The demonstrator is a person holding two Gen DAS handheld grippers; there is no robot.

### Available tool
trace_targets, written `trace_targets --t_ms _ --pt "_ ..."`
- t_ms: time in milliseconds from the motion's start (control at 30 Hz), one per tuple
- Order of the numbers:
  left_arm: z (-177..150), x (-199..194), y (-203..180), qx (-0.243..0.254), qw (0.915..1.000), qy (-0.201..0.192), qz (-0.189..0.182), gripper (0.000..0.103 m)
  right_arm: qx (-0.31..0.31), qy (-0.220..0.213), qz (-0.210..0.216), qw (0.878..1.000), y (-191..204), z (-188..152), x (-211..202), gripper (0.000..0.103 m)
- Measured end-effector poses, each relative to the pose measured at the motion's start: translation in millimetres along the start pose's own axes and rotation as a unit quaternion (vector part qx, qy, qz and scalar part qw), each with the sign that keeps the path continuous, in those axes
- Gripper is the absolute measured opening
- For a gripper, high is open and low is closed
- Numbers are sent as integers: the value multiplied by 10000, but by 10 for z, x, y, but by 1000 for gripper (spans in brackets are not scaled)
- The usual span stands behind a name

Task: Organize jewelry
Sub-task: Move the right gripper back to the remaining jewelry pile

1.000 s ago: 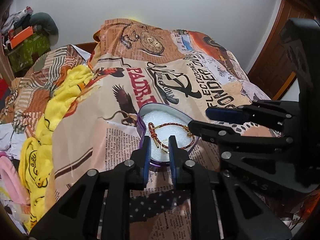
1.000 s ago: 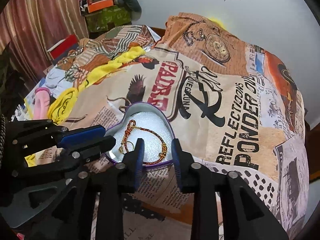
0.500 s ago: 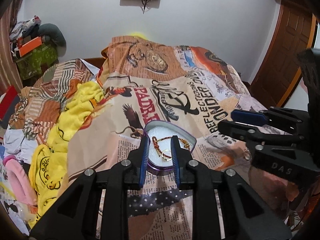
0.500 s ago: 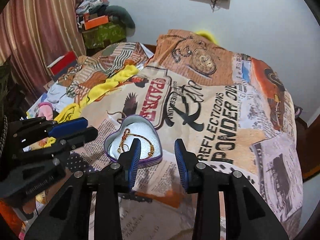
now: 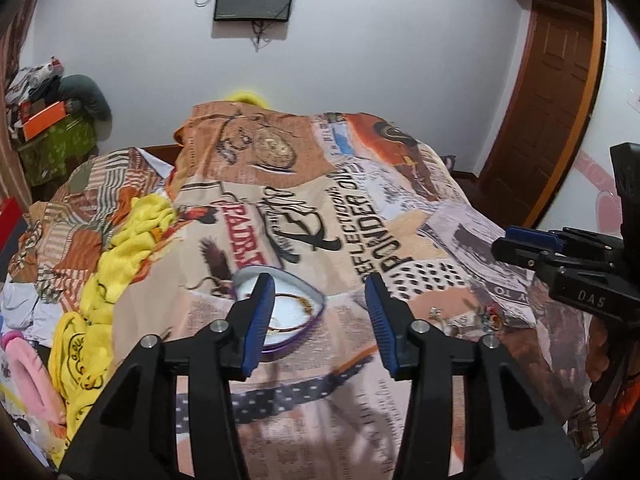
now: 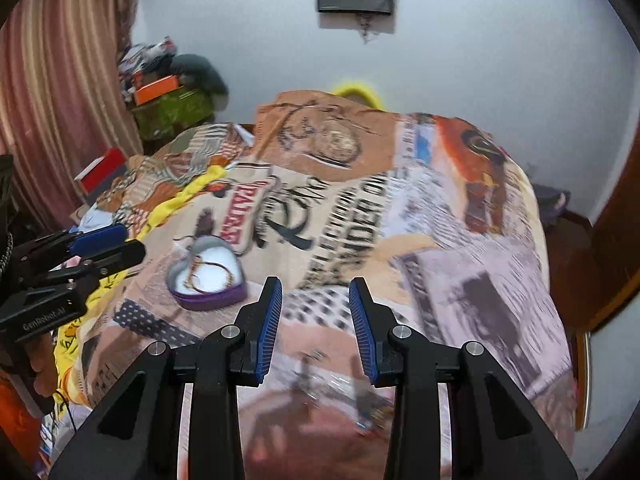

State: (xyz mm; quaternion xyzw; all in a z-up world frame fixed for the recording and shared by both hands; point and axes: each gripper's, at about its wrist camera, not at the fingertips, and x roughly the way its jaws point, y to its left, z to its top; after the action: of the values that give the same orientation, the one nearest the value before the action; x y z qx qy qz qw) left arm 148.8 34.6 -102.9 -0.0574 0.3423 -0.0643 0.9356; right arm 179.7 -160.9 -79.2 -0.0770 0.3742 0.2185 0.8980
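Both grippers are released and hold nothing — the left gripper (image 5: 320, 312) has just been opening, the right gripper (image 6: 315, 312) is empty. Next, aim slowly at one ring (image 5: 434, 312) in the right-of-centre pile, then carry it to the heart box (image 6: 206, 276).

Bedspread (image 5: 400, 208): tan and orange newspaper-collage print, black lettering, polka-dot patches, red banner. Heart-shaped tin (image 6: 208, 280): purple wall, white lining, gold-and-red bracelet (image 6: 208, 276) inside. Yellow towel (image 5: 120, 256) at 9 o'clock of the tin, black doodle marks. Pink slipper (image 5: 28, 376) at 8 o'clock. Left gripper (image 5: 320, 320) and right gripper (image 6: 314, 326): black frames, blue pads. Curtain (image 6: 60, 100): pink-brown stripes. Wall (image 5: 400, 60) white, door (image 5: 556, 100) brown wood. Orange box (image 6: 156, 88) on green patterned cloth (image 6: 172, 112).
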Motion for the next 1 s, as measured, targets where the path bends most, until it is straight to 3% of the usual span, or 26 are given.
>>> trace_targets --t_ms 333,533,1000 --pt "-193 419 -440 315 9970 609 -369 49 579 418 -258 9971 -590 -460 -25 32" --pt "-401 666 -654 630 9914 1049 -473 49 786 758 -92 9940 -719 -760 28 32" --pt "-436 986 -818 931 9859 1267 -576 49 815 858 108 9929 -800 -764 248 32"
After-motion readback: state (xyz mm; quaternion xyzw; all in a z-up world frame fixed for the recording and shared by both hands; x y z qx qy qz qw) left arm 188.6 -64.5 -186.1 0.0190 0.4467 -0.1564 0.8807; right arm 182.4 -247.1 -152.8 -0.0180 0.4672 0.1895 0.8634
